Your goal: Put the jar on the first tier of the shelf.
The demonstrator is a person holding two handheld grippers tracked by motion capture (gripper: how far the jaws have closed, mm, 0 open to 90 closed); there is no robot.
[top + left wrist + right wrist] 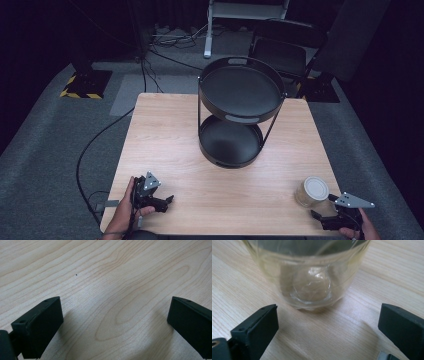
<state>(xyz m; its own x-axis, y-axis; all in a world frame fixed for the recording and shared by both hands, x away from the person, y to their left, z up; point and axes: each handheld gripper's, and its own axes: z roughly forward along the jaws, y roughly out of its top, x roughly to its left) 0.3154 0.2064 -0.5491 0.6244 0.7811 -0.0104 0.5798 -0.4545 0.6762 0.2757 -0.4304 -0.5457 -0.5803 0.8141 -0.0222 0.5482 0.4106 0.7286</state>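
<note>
A clear glass jar with a pale lid (311,191) stands near the table's front right corner. My right gripper (322,210) rests just behind it, open. In the right gripper view the jar's glass base (312,287) sits a little ahead of the two wide-apart jaws, outside the gap. A black two-tier round tray stand (240,112) stands at the middle back of the table. My left gripper (169,200) lies at the front left, held by a hand, open over bare wood (115,302) with nothing between its jaws.
The light wooden table (165,145) stands on grey carpet. A black cable (85,155) trails off the left side to the floor. A dark folding chair (282,50) and a white desk leg (207,35) stand beyond the table.
</note>
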